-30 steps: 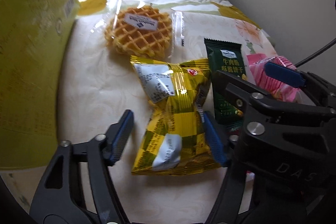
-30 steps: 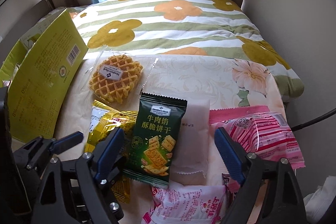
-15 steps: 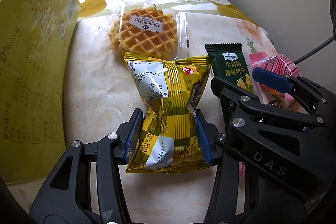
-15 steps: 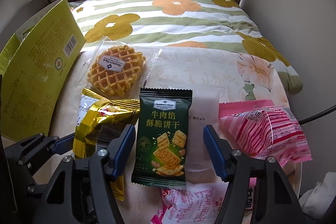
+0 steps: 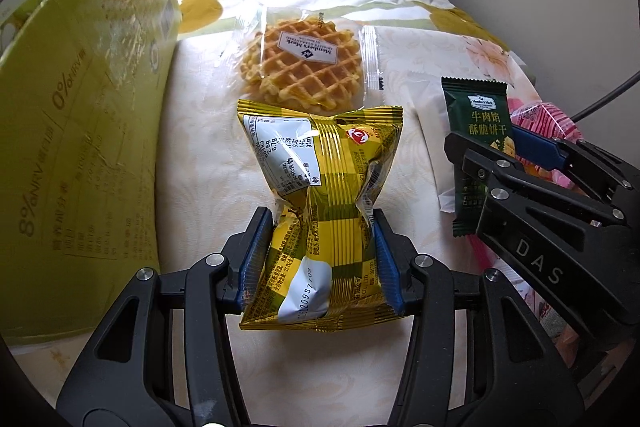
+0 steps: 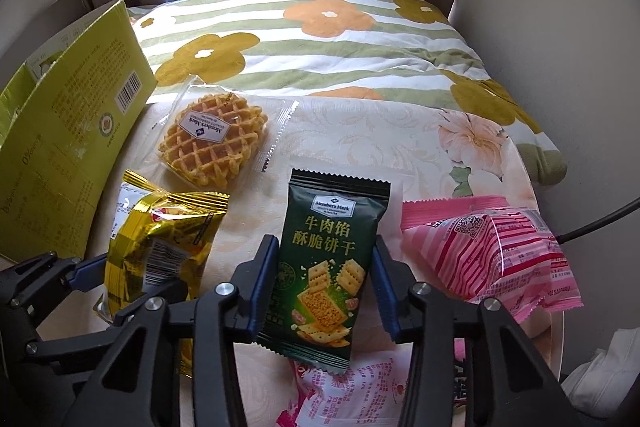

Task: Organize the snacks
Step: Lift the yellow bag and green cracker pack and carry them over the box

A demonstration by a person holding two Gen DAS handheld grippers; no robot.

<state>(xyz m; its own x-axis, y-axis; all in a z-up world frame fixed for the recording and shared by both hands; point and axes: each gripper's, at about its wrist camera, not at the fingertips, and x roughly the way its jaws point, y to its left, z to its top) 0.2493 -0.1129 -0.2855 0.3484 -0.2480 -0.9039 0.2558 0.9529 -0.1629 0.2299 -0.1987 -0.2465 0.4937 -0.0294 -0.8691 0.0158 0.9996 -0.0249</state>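
Note:
My left gripper (image 5: 322,259) is shut on a yellow snack pack (image 5: 320,195), squeezing its lower half on the cream cloth. The pack also shows in the right wrist view (image 6: 160,247). My right gripper (image 6: 324,283) is shut on a dark green cracker pack (image 6: 326,263), its blue pads pressing both sides; the pack shows in the left wrist view (image 5: 478,147) too. A wrapped waffle (image 5: 304,63) lies beyond the yellow pack. A tall yellow-green box (image 5: 76,131) stands at the left.
Pink snack packs (image 6: 492,251) lie at the right and another pink-and-white pack (image 6: 352,387) under the green one. A flowered striped quilt (image 6: 328,39) lies behind the cloth. A wall (image 6: 540,7) and a black cable (image 6: 600,223) are at the right.
Both grippers closed from wide open: the left onto the yellow pack, the right onto the green cracker pack. Both moved forward a little.

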